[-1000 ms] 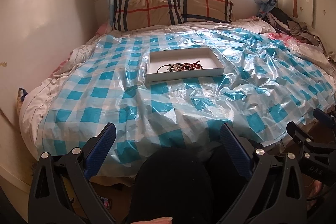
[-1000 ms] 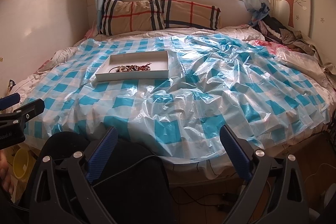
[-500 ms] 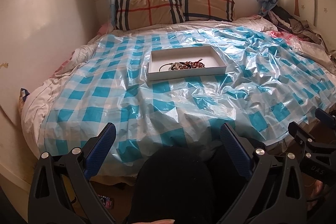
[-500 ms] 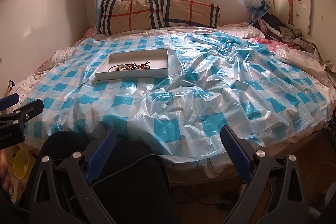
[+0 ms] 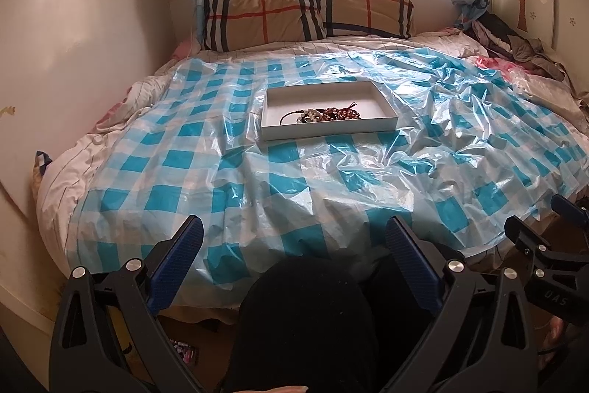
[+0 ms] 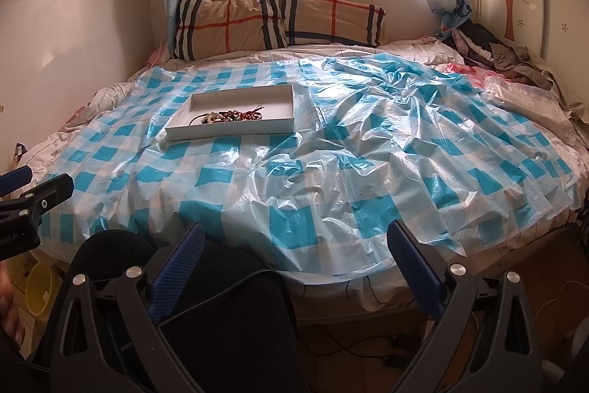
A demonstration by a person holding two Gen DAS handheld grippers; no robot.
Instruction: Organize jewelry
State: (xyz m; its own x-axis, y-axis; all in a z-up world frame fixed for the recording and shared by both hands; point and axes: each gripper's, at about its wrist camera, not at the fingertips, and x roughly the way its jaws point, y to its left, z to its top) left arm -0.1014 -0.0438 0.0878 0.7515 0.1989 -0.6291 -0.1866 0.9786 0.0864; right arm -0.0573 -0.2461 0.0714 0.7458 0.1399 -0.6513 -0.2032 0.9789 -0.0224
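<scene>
Both grippers wide open, holding nothing, at the bed's near edge

Left gripper and right gripper are well apart from the shallow white rectangular tray, where tangled beaded bracelets lie on the blue-checked plastic sheet

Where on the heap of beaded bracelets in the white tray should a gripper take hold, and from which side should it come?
Probably the dark cord loop at the left end of the beaded bracelets, since it lies clear of the tangled beads. Come from above with the left gripper, jaws now wide open: the white tray has raised walls all round, which would block a low sideways approach.
</scene>
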